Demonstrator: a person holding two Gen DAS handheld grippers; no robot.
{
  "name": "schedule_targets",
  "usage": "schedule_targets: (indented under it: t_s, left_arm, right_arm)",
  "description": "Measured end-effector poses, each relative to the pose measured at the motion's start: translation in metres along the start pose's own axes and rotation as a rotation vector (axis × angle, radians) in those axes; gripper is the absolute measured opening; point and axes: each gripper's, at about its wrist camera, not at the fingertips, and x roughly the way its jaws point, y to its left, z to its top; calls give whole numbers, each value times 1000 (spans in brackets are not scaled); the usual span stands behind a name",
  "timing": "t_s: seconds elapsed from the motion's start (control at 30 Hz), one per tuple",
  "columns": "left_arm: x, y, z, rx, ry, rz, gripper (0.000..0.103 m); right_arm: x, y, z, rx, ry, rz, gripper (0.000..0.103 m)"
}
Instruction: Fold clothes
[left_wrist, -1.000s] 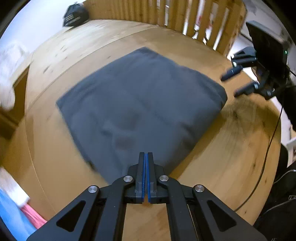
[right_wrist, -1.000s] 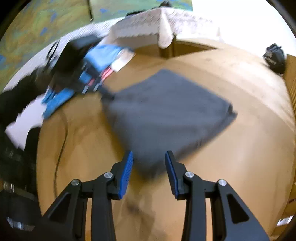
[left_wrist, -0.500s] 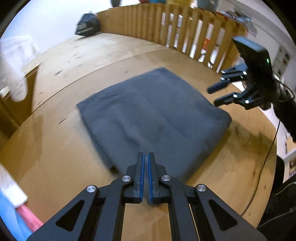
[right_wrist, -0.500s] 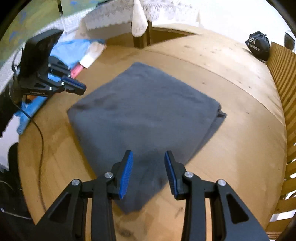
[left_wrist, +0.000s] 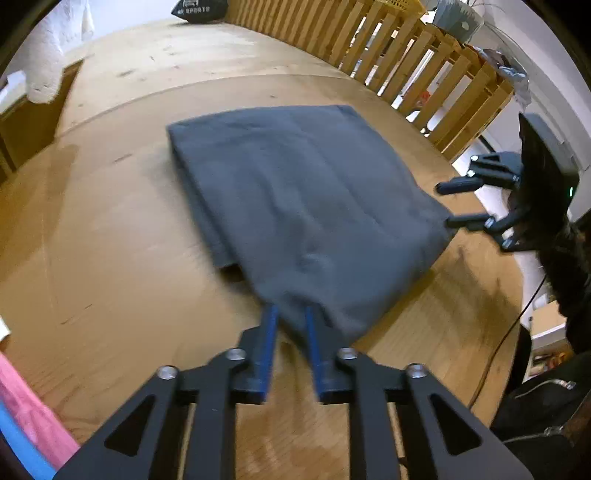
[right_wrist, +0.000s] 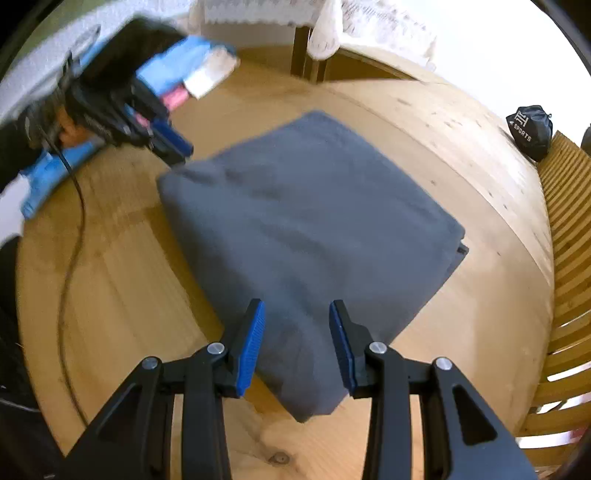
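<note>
Both grippers (parted) flank folded garment (right_wrist: 306, 236).

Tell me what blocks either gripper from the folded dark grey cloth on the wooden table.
Nothing visible does. The left gripper and right gripper both hang open at near corners of the folded dark grey cloth.
</note>
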Motion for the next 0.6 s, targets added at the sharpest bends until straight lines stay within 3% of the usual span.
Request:
schedule_targets:
  t_s: [0.1,0.17,0.33,0.4,0.43,0.47,0.53,0.6]
  left_arm:
    - [9,1,2,-7,20,-12,22]
    - [12,-2,1,6,27,-10,3]
    - [11,6,-2,42,96,177,1]
    - [-9,16,11,15,33,149,1]
    - [-18,20,25,3,-8,114,10]
    - [-26,24,38,-8,-49,80,33]
    - [-28,31,67,10,-107,96,62]
    - [-15,43,95,-4,-104,91,60]
  right_arm:
    - [14,-1,-7,-9,52,1,36]
    - [23,-2,-11,-14,86,2,36]
    - [4,-32,-20,89,84,126,37]
    - [-12,-60,-13,129,8,79,45]
    - [-15,-75,-9,156,-13,36,56]
    - [-17,-90,-5,183,-34,-8,59]
    - [-12,-132,1,288,-44,-59,59]
    - [-3,-176,-2,447,-20,-41,59]
